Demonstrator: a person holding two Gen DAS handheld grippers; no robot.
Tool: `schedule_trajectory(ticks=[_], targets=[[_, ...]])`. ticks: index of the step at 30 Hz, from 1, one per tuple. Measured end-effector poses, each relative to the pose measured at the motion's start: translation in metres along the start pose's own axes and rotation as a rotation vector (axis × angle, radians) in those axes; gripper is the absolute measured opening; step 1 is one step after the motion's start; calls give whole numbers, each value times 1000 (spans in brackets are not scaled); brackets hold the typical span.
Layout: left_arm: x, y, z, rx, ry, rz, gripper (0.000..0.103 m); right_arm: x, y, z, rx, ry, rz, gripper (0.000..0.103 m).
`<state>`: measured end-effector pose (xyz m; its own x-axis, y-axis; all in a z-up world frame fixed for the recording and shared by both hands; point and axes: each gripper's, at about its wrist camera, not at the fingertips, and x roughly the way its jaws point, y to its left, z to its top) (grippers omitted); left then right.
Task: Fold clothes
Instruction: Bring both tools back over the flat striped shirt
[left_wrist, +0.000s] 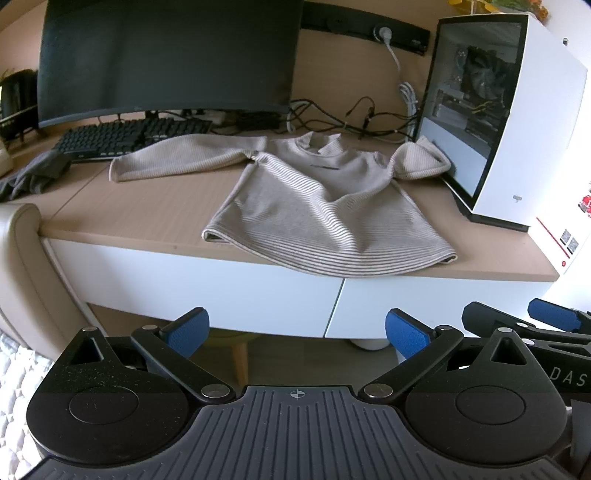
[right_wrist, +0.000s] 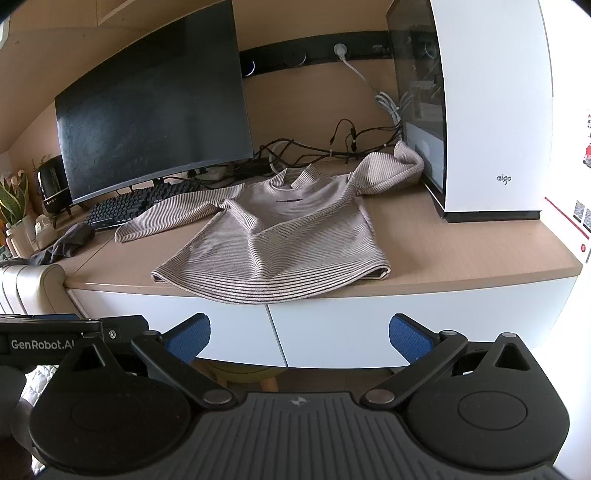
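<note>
A beige striped long-sleeve top (left_wrist: 314, 206) lies spread on the wooden desk (left_wrist: 129, 210), its hem hanging over the front edge. Its left sleeve stretches toward the keyboard; its right sleeve is bunched against the computer case. The top also shows in the right wrist view (right_wrist: 280, 236). My left gripper (left_wrist: 295, 332) is open and empty, held in front of and below the desk edge. My right gripper (right_wrist: 299, 336) is open and empty too, beside the left one; it also shows in the left wrist view (left_wrist: 524, 325).
A dark monitor (left_wrist: 166, 55) and black keyboard (left_wrist: 125, 138) stand at the back left. A white computer case (left_wrist: 517, 118) stands at the right, with cables (left_wrist: 351, 118) behind the top. A dark grey garment (left_wrist: 33, 177) lies at the left. White drawers (left_wrist: 221, 288) front the desk.
</note>
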<state>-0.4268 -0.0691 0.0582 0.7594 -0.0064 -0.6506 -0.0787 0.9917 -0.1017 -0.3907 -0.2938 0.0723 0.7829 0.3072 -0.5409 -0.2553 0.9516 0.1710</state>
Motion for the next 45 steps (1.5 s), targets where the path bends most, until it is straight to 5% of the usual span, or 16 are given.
schedule_trajectory(ticks=[20, 45], targets=[[70, -5, 30, 9, 126, -49, 103, 57, -23, 14, 70, 81, -48, 103], [203, 42, 142, -30, 214, -196, 103, 193, 4, 95, 97, 234, -151, 103]])
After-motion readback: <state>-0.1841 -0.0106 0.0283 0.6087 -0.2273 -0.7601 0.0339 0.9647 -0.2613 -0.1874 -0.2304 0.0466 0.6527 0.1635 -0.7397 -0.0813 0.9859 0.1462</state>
